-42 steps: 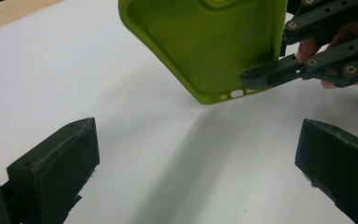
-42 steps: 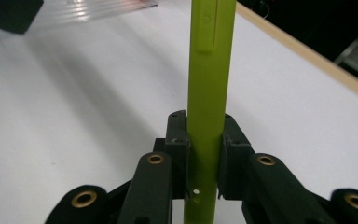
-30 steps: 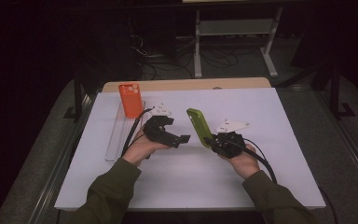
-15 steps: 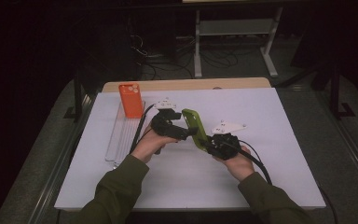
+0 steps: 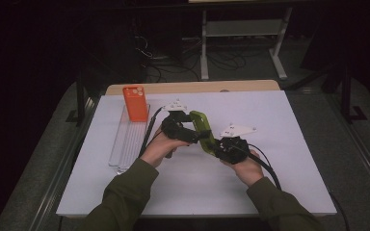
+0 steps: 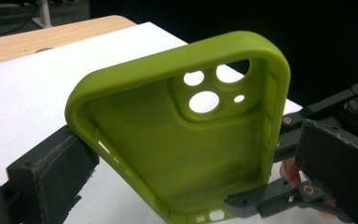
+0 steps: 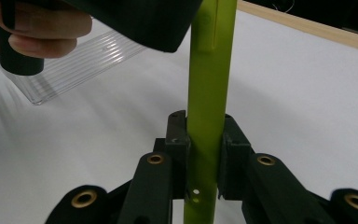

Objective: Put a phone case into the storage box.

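Observation:
A lime-green phone case (image 5: pixel 203 129) is held on edge above the white table, between my two grippers. My right gripper (image 5: pixel 218 148) is shut on the case's bottom end; in the right gripper view its pads (image 7: pixel 177 135) pinch the thin green wall (image 7: pixel 209 70). My left gripper (image 5: pixel 191 135) reaches in from the left and stands open around the case. In the left gripper view its left pad (image 6: pixel 51 172) touches one long edge of the case (image 6: pixel 177 140), which shows its hollow inside and camera holes. The right pad (image 6: pixel 335 154) sits a little off the other edge.
An orange phone case (image 5: pixel 135 102) stands upright at the far end of a clear ribbed tray (image 5: pixel 125 144) on the left of the white table sheet (image 5: pixel 279 183). A wooden strip (image 5: pixel 192 87) runs along the back edge. Cables trail from both grippers.
My left gripper has swung right and closed the distance to the green case, now straddling it. The right gripper has carried the case slightly left toward the table's middle.

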The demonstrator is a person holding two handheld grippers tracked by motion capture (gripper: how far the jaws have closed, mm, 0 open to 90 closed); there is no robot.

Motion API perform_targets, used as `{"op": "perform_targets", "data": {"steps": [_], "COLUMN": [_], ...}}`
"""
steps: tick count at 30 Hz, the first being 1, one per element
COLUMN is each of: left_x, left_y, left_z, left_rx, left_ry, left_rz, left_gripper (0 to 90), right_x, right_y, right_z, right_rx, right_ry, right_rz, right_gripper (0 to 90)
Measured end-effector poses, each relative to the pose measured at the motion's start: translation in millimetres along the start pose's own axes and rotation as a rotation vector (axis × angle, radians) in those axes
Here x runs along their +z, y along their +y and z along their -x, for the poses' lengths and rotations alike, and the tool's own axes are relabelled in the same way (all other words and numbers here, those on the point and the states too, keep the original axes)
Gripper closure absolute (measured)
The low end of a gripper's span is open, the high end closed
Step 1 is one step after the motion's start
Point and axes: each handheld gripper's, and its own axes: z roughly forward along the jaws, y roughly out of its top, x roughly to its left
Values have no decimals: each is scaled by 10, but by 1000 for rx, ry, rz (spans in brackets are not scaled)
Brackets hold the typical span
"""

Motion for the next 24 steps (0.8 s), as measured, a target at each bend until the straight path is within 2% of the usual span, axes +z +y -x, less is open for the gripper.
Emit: {"op": "perform_targets", "data": {"steps": [4, 17, 21, 24], "left_x": [12, 32, 17, 14], "left_y": [6, 13, 18, 13], "left_z": [-10, -9, -7, -13], "left_rx": [-12, -33, -33, -36], "left_ry": [2, 21, 39, 36], "left_rz": [16, 40, 49, 51], "left_gripper": [0, 0, 65, 100], "right_x": [4, 34, 44, 44], "right_y": [-7, -20, -27, -30], "right_z": [-9, -30, -29, -30], "right_rx": [10, -5, -1, 0], "right_ry": [8, 12, 12, 13], "right_rz": [-4, -6, -12, -16], "right_gripper": [762, 763, 762, 762]}}
